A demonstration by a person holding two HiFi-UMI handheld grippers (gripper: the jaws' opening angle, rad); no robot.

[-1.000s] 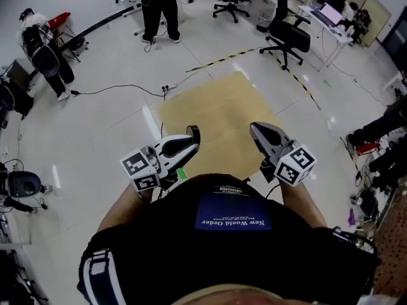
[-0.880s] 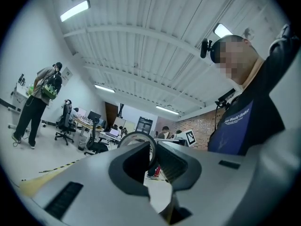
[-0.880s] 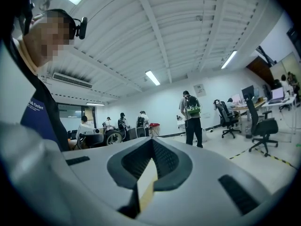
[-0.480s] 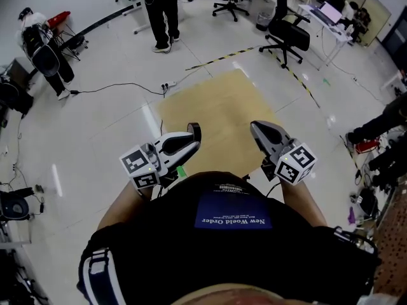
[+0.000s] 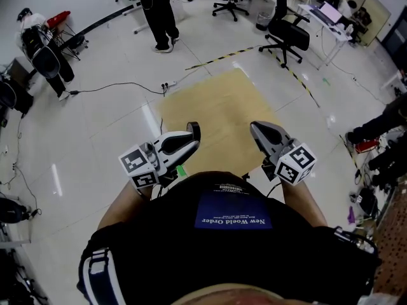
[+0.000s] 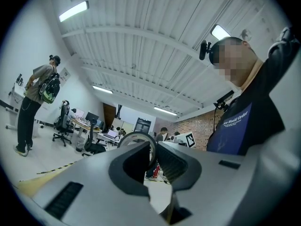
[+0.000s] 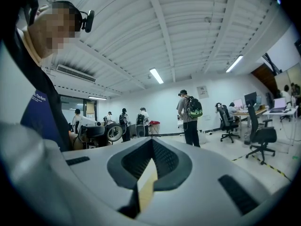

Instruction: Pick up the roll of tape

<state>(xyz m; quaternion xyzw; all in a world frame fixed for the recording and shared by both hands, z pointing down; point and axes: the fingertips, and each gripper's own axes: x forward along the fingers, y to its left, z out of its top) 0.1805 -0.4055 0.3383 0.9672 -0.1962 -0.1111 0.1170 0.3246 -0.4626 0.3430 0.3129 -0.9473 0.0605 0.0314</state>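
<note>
A: L gripper (image 6: 153, 150), what state?
B: Jaws clamped on the roll of tape (image 6: 135, 133). Ring stands on edge btwn the pads, part of it showing past the tips. It's up in the air in front of the person's torso, above the tan floor mat (image 5: 219, 116).
A: R gripper (image 7: 151, 145)?
B: Jaws together, nothing in them. Beside the left one, apart from it.
A: So the pick-up looks done, prob. Doing it well means?
B: Grip seems near the ring's rim, so: firm even squeeze, no wrist roll, smooth lift. R one best left clear unless the tape slips.
</note>
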